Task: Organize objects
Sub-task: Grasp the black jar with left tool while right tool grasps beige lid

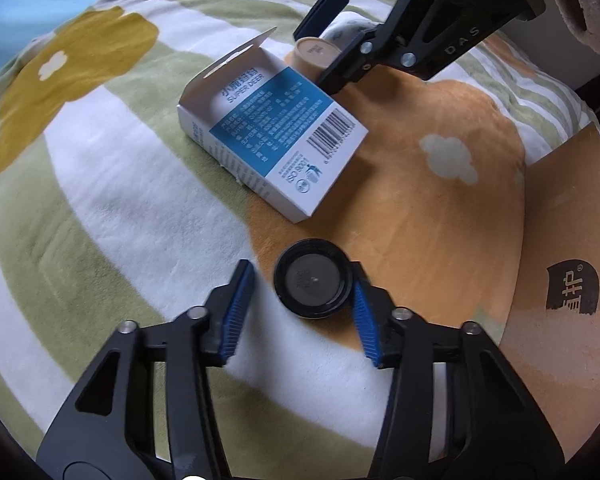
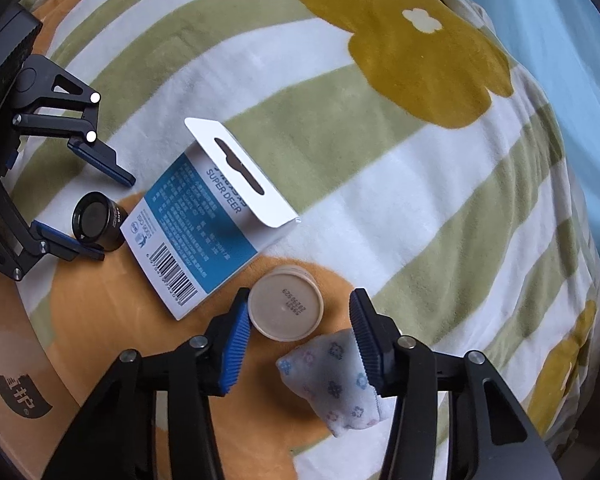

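A white and blue carton [image 1: 276, 128] [image 2: 208, 232] with its flap open lies on a flowered blanket. A small black round jar [image 1: 312, 278] [image 2: 96, 220] lies on its side between the fingers of my open left gripper [image 1: 300, 288] [image 2: 116, 216], close to the right finger. A beige round jar [image 2: 286, 306] [image 1: 314, 54] lies between the fingers of my open right gripper [image 2: 298, 312] [image 1: 320, 52], beside the left finger. A small floral cloth pouch [image 2: 336, 380] lies just below it, by the right finger.
The striped blanket [image 1: 100, 200] with yellow and orange flowers covers a bed. A brown cardboard box [image 1: 568, 280] [image 2: 16, 384] stands at the blanket's edge beside the left gripper. Light blue fabric [image 2: 540, 20] lies beyond the blanket.
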Demonstrator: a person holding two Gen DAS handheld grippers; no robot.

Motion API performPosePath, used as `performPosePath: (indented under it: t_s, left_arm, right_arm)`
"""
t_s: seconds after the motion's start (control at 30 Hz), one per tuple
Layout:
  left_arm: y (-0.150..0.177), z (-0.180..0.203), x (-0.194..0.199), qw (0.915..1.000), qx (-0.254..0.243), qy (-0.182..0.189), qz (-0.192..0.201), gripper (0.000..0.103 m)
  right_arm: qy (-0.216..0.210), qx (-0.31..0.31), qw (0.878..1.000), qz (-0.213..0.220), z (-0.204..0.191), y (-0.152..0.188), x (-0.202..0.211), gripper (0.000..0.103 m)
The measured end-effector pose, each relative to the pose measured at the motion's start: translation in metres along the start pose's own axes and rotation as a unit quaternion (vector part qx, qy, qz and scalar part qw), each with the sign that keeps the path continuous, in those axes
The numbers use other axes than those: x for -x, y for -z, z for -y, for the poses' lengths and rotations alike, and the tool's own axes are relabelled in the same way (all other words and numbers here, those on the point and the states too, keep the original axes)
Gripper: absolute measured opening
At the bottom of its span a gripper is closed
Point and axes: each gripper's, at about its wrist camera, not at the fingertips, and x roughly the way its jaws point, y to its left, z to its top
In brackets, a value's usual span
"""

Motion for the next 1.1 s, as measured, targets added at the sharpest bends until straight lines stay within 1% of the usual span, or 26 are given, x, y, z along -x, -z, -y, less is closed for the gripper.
performPosePath:
  t_s: [0.07, 0.1, 0.17, 0.33, 0.6, 0.77, 0.87, 1.0, 1.07, 1.1]
  left_arm:
    - [-0.001, 0.003, 0.0, 1.0, -0.006, 0.003, 0.0, 0.032]
    - [-0.001, 0.005, 0.0, 0.9999, -0.012, -0.001, 0.0, 0.032]
    - [-0.002, 0.006, -0.001, 0.9999, -0.015, -0.003, -0.001, 0.032]
    - [-0.002, 0.003, 0.004, 1.0, -0.005, 0.003, 0.001, 0.032]
    - [-0.006, 0.004, 0.026, 0.9999, 0.006, 0.002, 0.014, 0.032]
    - [-0.012, 0.006, 0.049, 0.9995, 0.017, -0.012, 0.023, 0.032]
    - [-0.016, 0.007, 0.069, 0.9987, 0.032, -0.021, 0.034, 0.032]
    - [-0.02, 0.013, 0.104, 0.9962, 0.055, -0.037, 0.057, 0.032]
    - [-0.021, 0.018, 0.119, 0.9948, 0.063, -0.043, 0.067, 0.032]
    - [-0.021, 0.022, 0.128, 0.9939, 0.067, -0.048, 0.073, 0.032]
  right_arm:
    - [-0.006, 0.001, 1.0, -0.001, -0.003, -0.001, -0.001, 0.033]
    - [-0.006, 0.002, 1.0, -0.003, -0.004, -0.002, -0.001, 0.031]
    - [-0.004, 0.002, 1.0, -0.007, -0.006, -0.002, -0.003, 0.031]
    - [-0.005, -0.005, 1.0, -0.001, -0.008, -0.003, 0.005, 0.031]
    - [-0.006, -0.025, 1.0, 0.017, -0.008, 0.003, 0.033, 0.031]
    - [0.001, -0.05, 0.998, 0.028, -0.004, 0.001, 0.059, 0.031]
    - [0.004, -0.069, 0.997, 0.04, 0.005, -0.003, 0.071, 0.031]
    - [0.017, -0.087, 0.994, 0.058, 0.001, 0.004, 0.102, 0.031]
    - [0.02, -0.098, 0.993, 0.066, -0.008, 0.01, 0.122, 0.031]
    - [0.022, -0.104, 0.992, 0.07, -0.005, 0.01, 0.125, 0.031]
